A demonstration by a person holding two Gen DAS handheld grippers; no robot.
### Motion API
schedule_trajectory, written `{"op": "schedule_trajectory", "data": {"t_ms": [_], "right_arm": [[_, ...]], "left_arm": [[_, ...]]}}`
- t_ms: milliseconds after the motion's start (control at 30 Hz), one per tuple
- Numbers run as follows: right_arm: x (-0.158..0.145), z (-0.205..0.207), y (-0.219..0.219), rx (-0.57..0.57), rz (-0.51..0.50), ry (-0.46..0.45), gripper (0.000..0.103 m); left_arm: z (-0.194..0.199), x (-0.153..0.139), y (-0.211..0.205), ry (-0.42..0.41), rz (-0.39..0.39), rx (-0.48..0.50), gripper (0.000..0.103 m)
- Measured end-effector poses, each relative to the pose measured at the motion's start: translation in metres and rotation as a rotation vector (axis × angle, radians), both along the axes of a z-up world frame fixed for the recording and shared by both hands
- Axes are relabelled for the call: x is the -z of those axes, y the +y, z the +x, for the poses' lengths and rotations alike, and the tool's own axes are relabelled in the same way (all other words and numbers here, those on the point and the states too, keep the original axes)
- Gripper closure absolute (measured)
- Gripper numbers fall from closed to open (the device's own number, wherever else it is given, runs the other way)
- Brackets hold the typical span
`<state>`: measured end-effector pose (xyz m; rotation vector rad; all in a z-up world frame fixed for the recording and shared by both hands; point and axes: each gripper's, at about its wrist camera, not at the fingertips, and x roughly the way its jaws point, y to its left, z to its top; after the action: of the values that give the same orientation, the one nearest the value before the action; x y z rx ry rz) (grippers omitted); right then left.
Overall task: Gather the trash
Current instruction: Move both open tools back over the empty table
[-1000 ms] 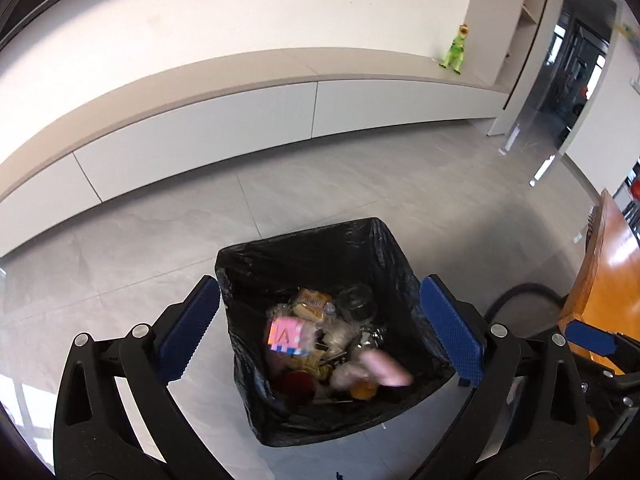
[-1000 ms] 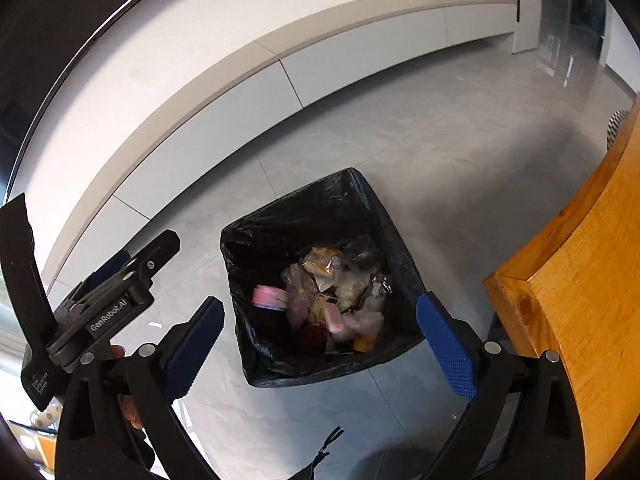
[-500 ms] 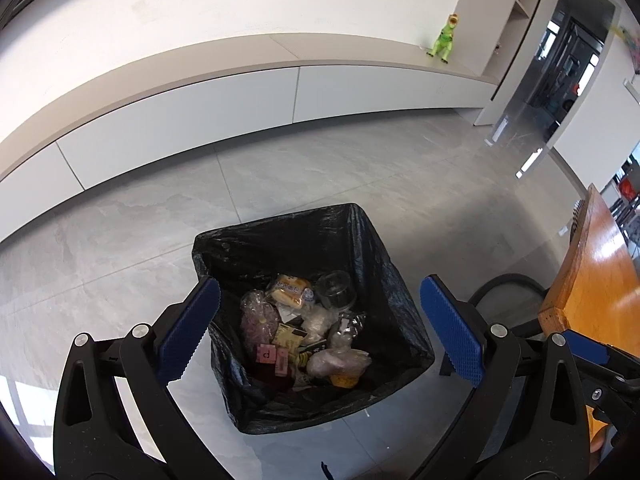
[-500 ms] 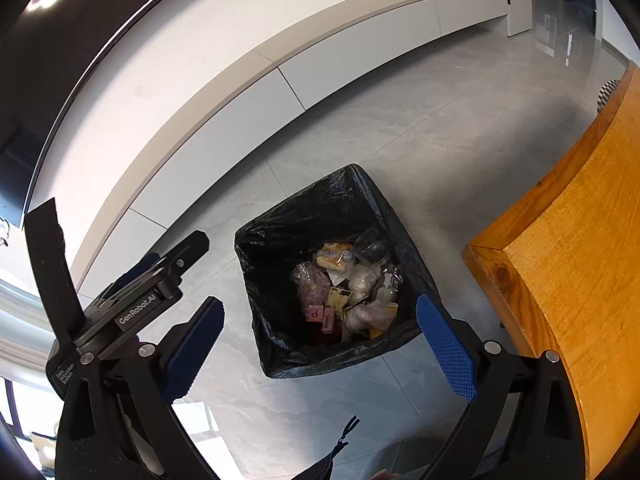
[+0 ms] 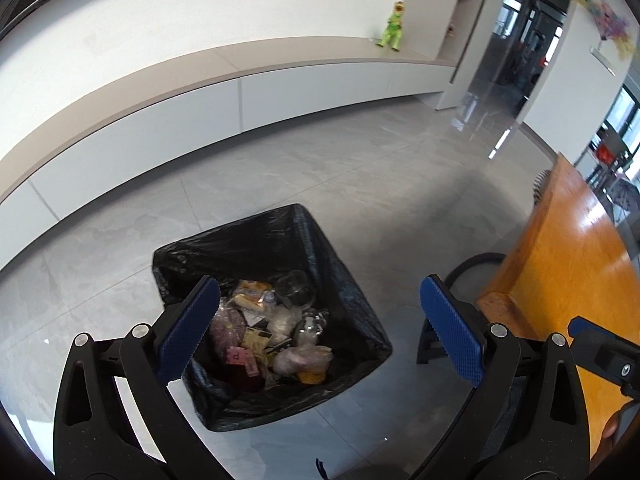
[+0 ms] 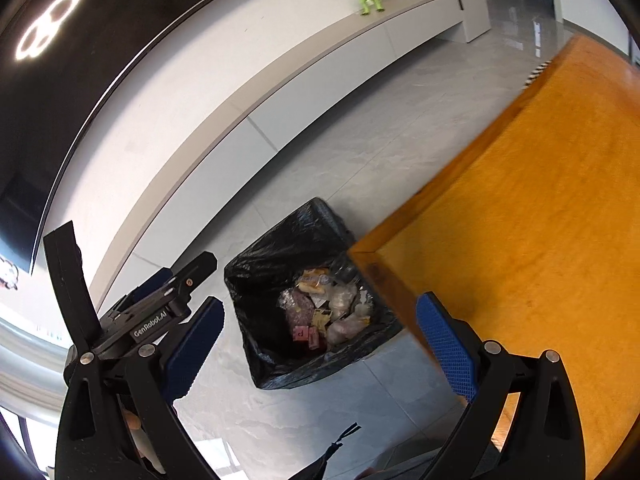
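A trash bin with a black liner (image 5: 248,240) stands on the grey floor and holds wrappers, plastic bags and pink scraps (image 5: 276,328). It also shows in the right wrist view (image 6: 276,256). My left gripper (image 5: 320,328) is open and empty, high above the bin. My right gripper (image 6: 320,344) is open and empty, above the bin's right side near the table corner. The left gripper's body (image 6: 160,304) shows at the left of the right wrist view.
An orange wooden table (image 6: 540,208) stands right of the bin, its corner over the bin's edge; it also shows in the left wrist view (image 5: 560,248). A long white low cabinet (image 5: 280,88) runs along the wall with a green toy dinosaur (image 5: 394,26) on it.
Both grippers have risen and shifted right, away from the bin; the table now fills more of the right view. The trash dropped a second ago lies settled in the bin.
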<state>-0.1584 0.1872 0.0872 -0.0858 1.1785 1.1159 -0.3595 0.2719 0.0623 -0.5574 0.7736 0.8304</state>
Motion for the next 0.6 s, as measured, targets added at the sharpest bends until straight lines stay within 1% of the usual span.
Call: {"op": "schedule_trajectory", "data": {"t_ms": [367,600], "right_arm": [[-0.001,0.057,-0.084,0.203,0.018,0.002,0.006],[0.008,0.086,-0.144,0.358,0.002,-0.03,0.006]], "left_arm": [[0.082,-0.004,-0.056,0.006,0.009,0.22,0.006],[0.147,-0.004,-0.106,0.008,0.014,0.388,0.006]]}}
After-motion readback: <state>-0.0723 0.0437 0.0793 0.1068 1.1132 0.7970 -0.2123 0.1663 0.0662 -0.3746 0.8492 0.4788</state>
